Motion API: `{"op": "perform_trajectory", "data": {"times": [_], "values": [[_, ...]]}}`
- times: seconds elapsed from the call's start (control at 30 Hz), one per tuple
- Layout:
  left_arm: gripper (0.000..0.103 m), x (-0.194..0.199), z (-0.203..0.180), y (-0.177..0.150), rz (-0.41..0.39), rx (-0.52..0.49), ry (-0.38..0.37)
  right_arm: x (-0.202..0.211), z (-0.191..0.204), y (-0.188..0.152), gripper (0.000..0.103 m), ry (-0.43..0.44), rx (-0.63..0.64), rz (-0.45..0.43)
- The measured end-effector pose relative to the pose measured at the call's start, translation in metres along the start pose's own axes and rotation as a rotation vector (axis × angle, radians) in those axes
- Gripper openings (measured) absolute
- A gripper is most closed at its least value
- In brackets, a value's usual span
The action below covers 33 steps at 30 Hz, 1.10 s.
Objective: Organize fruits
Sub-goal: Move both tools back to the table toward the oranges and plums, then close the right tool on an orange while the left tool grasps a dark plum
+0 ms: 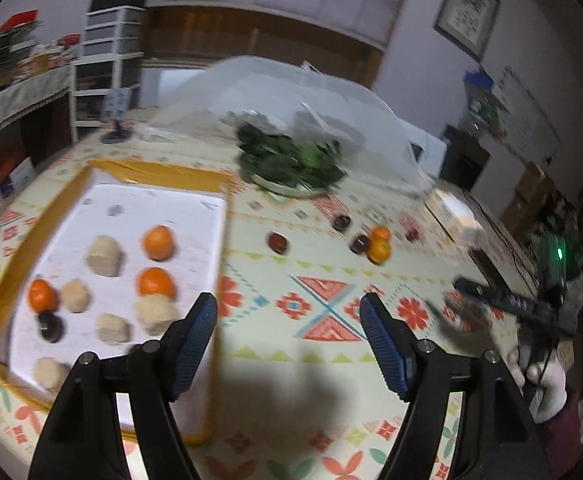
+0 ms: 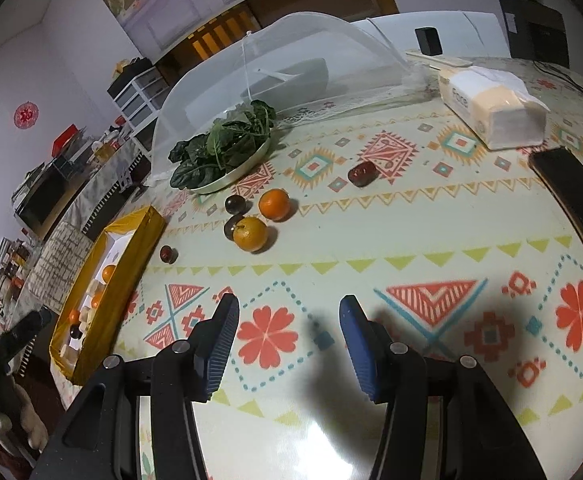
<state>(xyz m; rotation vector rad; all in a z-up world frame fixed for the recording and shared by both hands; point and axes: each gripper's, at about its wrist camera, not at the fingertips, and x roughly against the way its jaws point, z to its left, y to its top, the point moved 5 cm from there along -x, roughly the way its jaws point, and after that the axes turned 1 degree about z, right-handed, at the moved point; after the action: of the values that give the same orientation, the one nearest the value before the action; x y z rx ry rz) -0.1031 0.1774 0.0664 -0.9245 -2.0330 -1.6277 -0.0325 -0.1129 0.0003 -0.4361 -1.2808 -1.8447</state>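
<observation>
A yellow-rimmed box [image 1: 155, 172] with a white floor holds three oranges [image 1: 158, 242], a dark plum [image 1: 50, 326] and several beige paper nests [image 1: 104, 256]. My left gripper [image 1: 288, 304] hovers open just right of the box, with nothing between its blue pads. Two oranges [image 2: 274, 204] lie loose on the patterned tablecloth, with dark plums [image 2: 235, 204] beside them and a red fruit [image 2: 362, 173] further right. My right gripper [image 2: 289, 304] is open and empty above the cloth, well short of those fruits. The box [image 2: 131, 264] lies to its left.
A plate of spinach [image 2: 227, 148] sits under the edge of a white mesh food cover [image 2: 291, 52]. A tissue pack [image 2: 491, 108] and a long dark flat object [image 2: 571, 204] lie at the right. A gloved hand [image 1: 543, 384] shows at the right edge.
</observation>
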Motion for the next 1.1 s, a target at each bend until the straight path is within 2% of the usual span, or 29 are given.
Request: {"op": "perform_trajectory", "data": {"times": [0.2, 0.4, 0.53, 0.73, 0.93, 0.97, 1.03, 1.1], "values": [[0.073, -0.034, -0.032, -0.015, 0.093, -0.05, -0.052, -0.01, -0.006, 0.019, 0.056, 0.011, -0.03, -0.002], [0.073, -0.057, -0.043, -0.028, 0.158, -0.064, -0.074, -0.036, 0.005, 0.026, 0.057, 0.016, -0.01, 0.038], [0.073, -0.06, -0.039, -0.026, 0.154, -0.06, -0.06, -0.061, 0.021, 0.032, 0.057, 0.024, 0.016, 0.064], [0.073, -0.059, -0.013, -0.014, 0.121, -0.016, 0.003, -0.088, 0.042, 0.037, 0.062, -0.063, 0.106, 0.066], [0.073, -0.062, 0.001, -0.004, 0.105, 0.012, 0.038, -0.104, 0.048, 0.036, 0.062, -0.104, 0.153, 0.07], [0.073, -0.063, 0.0, -0.003, 0.107, 0.009, 0.037, -0.106, 0.049, 0.036, 0.061, -0.108, 0.158, 0.071], [0.073, -0.068, -0.004, -0.002, 0.111, -0.006, 0.036, -0.108, 0.05, 0.035, 0.047, -0.115, 0.164, 0.071], [0.073, -0.073, -0.009, -0.002, 0.116, -0.012, 0.031, -0.11, 0.049, 0.035, 0.038, -0.113, 0.164, 0.074]]}}
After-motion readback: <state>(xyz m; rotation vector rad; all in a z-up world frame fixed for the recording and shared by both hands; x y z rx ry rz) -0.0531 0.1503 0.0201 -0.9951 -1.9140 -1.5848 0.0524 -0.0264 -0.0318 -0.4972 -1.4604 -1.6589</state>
